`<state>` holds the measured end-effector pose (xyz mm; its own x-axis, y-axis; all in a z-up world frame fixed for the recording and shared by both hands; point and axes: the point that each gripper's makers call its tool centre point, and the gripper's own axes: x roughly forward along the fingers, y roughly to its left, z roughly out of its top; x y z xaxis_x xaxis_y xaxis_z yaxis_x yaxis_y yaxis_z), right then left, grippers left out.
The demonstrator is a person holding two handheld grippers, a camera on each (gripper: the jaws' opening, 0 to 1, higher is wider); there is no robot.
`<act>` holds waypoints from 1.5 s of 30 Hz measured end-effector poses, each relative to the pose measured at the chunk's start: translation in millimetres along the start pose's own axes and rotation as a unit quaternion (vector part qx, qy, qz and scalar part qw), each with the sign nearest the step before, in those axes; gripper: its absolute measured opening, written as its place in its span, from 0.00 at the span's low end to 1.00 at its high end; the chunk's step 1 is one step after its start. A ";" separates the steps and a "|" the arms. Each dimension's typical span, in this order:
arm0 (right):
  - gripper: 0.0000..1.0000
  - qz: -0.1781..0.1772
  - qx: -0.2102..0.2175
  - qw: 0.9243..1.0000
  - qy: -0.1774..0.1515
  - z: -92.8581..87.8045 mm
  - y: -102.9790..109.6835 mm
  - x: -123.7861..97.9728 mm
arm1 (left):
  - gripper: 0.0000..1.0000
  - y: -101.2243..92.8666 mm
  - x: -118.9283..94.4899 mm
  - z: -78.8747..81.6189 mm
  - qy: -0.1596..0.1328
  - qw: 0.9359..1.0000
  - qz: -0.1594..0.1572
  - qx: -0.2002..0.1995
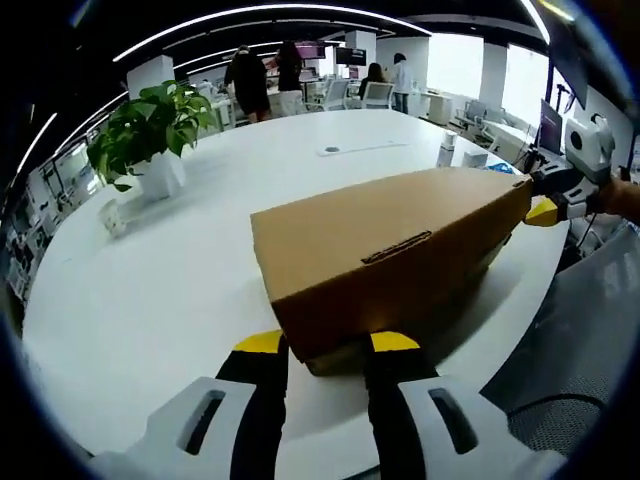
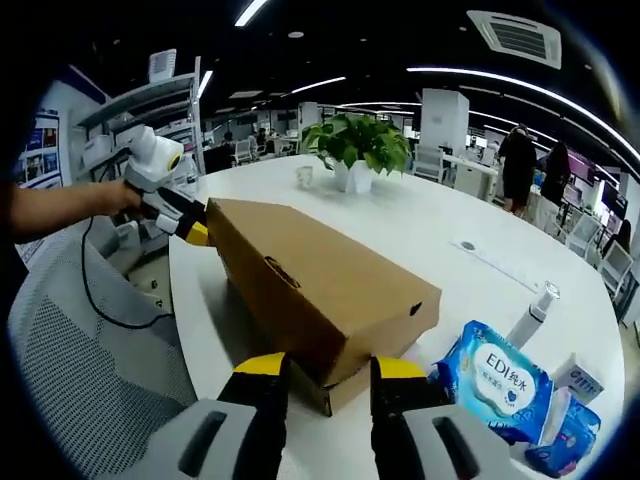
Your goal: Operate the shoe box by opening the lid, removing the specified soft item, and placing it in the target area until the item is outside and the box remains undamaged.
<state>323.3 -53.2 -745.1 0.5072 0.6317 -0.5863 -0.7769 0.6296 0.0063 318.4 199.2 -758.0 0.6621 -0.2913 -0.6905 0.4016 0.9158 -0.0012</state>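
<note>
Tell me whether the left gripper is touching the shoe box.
Touching. In the right gripper view the left gripper has its yellow tips pressed against the far end of the shoe box, with no gap visible between them.

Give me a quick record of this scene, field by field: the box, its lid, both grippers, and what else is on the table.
box: brown cardboard shoe box on the round white table
lid: tilted, raised slightly off the base
left gripper: open, jaws at one end of the box
right gripper: open, jaws at the opposite end
soft item: not visible, box interior hidden
nearby: blue wipes pack beside the box; potted plant farther back
</note>
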 end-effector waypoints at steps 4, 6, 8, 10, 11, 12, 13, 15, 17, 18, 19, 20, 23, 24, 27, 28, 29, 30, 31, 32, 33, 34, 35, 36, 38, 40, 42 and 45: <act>0.30 -0.001 -0.006 1.000 0.003 -1.8 -0.3 0.9 | 0.30 -0.7 -0.6 0.2 0.002 1.000 0.003 0.006; 0.30 -0.001 -0.008 1.000 0.004 -2.2 0.3 1.1 | 0.30 -1.4 -1.3 0.4 0.003 1.000 0.006 0.013; 0.30 -0.003 -0.011 1.000 0.005 -2.8 0.3 1.4 | 0.30 -0.9 -1.2 0.2 0.003 1.000 0.007 0.014; 0.30 -0.004 -0.010 1.000 0.005 -2.9 0.2 1.6 | 0.30 -0.9 -1.5 -0.3 0.002 1.000 0.006 0.011; 0.30 -0.004 -0.009 1.000 0.005 -3.2 0.4 1.9 | 0.30 -1.3 -1.6 -0.7 0.002 1.000 0.004 0.009; 0.30 -0.004 -0.008 1.000 0.005 -3.8 0.4 2.2 | 0.31 -1.8 -1.5 -1.9 0.004 1.000 0.001 0.005; 0.30 -0.004 -0.008 1.000 0.006 -4.5 0.4 2.5 | 0.33 -2.7 -1.3 -2.9 0.005 1.000 -0.001 0.004; 0.30 -0.002 -0.008 1.000 0.007 -5.5 1.7 3.2 | 0.35 -5.2 -0.7 -6.0 0.010 1.000 -0.005 0.009; 0.30 -0.002 -0.010 1.000 0.009 -7.4 2.6 4.1 | 0.36 -5.7 0.5 -7.6 0.011 1.000 -0.004 0.012; 0.30 -0.002 -0.010 1.000 0.010 -8.2 2.8 4.6 | 0.36 -5.6 0.9 -8.5 0.013 1.000 -0.004 0.011; 0.30 -0.001 -0.010 1.000 0.010 -8.9 3.2 4.9 | 0.36 -5.7 1.2 -9.0 0.013 1.000 -0.004 0.011; 0.30 -0.001 -0.009 1.000 0.011 -9.3 3.4 5.4 | 0.36 -5.9 1.5 -9.6 0.014 1.000 -0.004 0.011; 0.30 0.000 -0.010 1.000 0.013 -10.4 4.4 5.6 | 0.36 -5.8 2.0 -11.6 0.016 1.000 -0.004 0.013; 0.30 0.000 -0.010 1.000 0.014 -11.1 4.6 5.8 | 0.36 -5.6 2.1 -11.9 0.016 1.000 -0.004 0.012; 0.30 0.002 -0.009 1.000 0.016 -12.5 5.4 6.9 | 0.35 -5.4 3.0 -11.6 0.012 1.000 -0.004 0.008; 0.30 0.003 -0.010 1.000 0.017 -13.0 5.6 7.4 | 0.35 -5.2 3.3 -11.7 0.012 1.000 -0.004 0.006; 0.30 0.003 -0.009 1.000 0.018 -13.5 5.7 7.7 | 0.35 -5.0 4.1 -12.4 0.013 1.000 -0.004 0.005; 0.30 0.003 -0.008 1.000 0.019 -13.8 6.0 7.9 | 0.35 -4.9 4.6 -13.0 0.014 1.000 -0.005 0.006; 0.30 0.004 -0.007 1.000 0.019 -13.9 6.0 7.9 | 0.35 -4.8 4.7 -13.3 0.014 1.000 -0.004 0.007; 0.30 0.004 -0.007 1.000 0.020 -13.9 5.6 7.8 | 0.35 -4.7 4.7 -13.5 0.015 1.000 -0.005 0.007; 0.30 0.002 -0.006 1.000 0.020 -13.9 4.6 7.7 | 0.35 -4.8 4.5 -13.4 0.015 1.000 -0.005 0.006; 0.30 0.000 -0.003 1.000 0.022 -14.0 3.1 7.4 | 0.35 -4.5 4.3 -13.0 0.014 1.000 -0.005 0.006; 0.30 -0.001 -0.002 1.000 0.022 -13.8 1.9 7.2 | 0.35 -4.0 4.0 -12.5 0.013 1.000 -0.005 0.007; 0.30 -0.002 0.000 1.000 0.022 -13.5 0.4 6.6 | 0.35 -3.3 3.5 -11.7 0.013 1.000 -0.005 0.007; 0.30 -0.004 0.002 1.000 0.021 -12.4 -1.5 5.8 | 0.35 -2.5 3.3 -11.2 0.013 1.000 -0.005 0.010; 0.30 -0.006 0.003 1.000 0.020 -11.6 -3.4 5.9 | 0.35 -2.8 3.4 -11.1 0.013 1.000 -0.007 0.012; 0.30 -0.005 0.004 1.000 0.020 -11.2 -3.9 7.0 | 0.34 -3.5 4.2 -11.3 0.013 1.000 -0.009 0.014; 0.30 -0.002 0.006 1.000 0.021 -11.8 -2.5 9.0 | 0.34 -3.4 4.9 -12.4 0.013 1.000 -0.009 0.014</act>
<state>325.5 -54.5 -759.9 0.4945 0.6089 -0.6202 -0.7695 0.6385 0.0133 312.5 198.1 -770.4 0.6372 -0.3004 -0.7097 0.4311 0.9023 0.0051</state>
